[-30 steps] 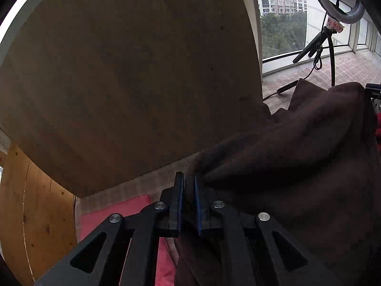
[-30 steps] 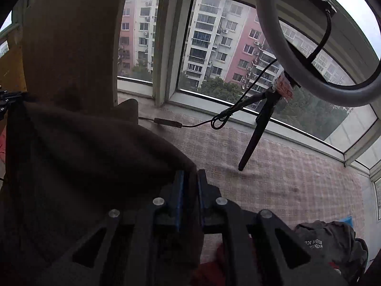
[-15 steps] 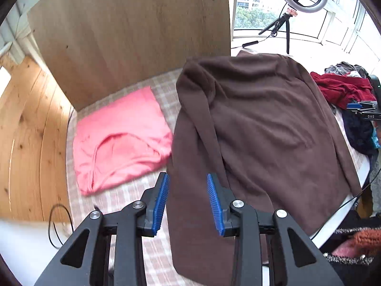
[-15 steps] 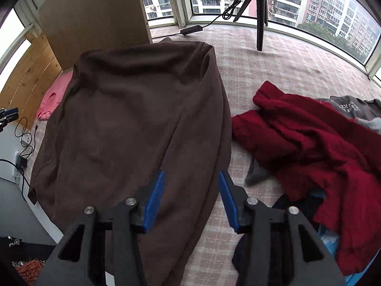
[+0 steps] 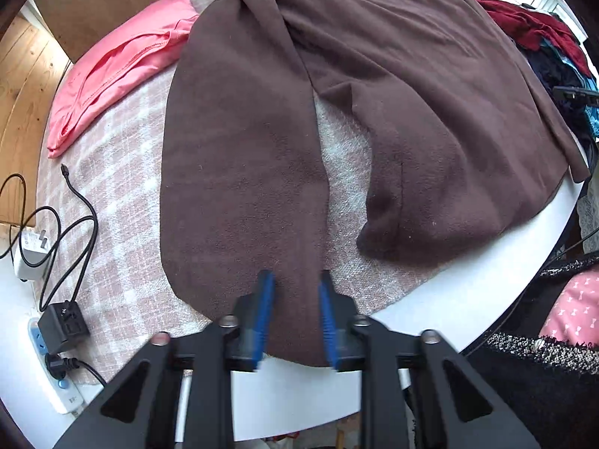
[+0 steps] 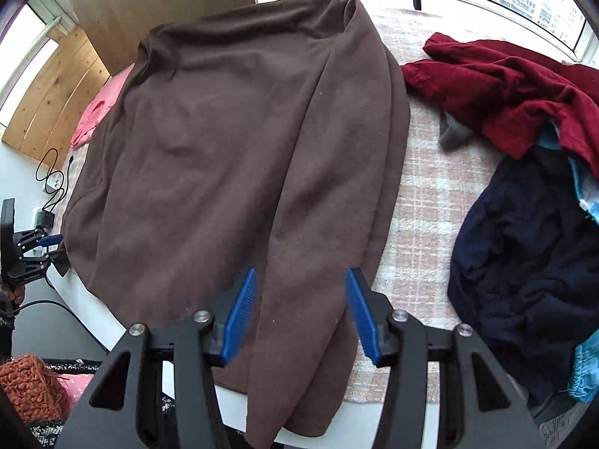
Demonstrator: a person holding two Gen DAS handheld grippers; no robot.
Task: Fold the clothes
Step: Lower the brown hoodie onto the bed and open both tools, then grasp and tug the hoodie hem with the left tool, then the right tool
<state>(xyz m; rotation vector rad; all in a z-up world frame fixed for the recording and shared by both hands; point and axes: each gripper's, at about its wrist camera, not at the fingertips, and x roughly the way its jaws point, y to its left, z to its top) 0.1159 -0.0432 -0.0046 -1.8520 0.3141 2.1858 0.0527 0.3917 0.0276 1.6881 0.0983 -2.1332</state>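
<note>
So the brown garment (image 6: 239,142) is laid out flat on the bench (image 5: 468,299), on top of the pink-checked cloth (image 5: 123,224), with its near end hanging a bit over the near edge. Looks to me like the spread-out step is basically done and the actual folding hasn't started yet.

Left claw (image 5: 295,314): pads parted a little in its own view, and a long flap of the brown fabric runs between them, but they don't look pressed on it. I'd call it open, nothing gripped.

Right claw (image 6: 301,314): jaws are opening, about halfway wide, hovering over the near right edge of the garment. Fabric sits below and between the pads, not pinched.

Next move, I reckon: smooth out that loose flap on the left, then grab an edge or sleeve and fold it in toward the middle.

Also around: a folded pink top (image 5: 112,71) far left, and a red and navy pile (image 6: 524,149) on the right waiting its turn.
</note>
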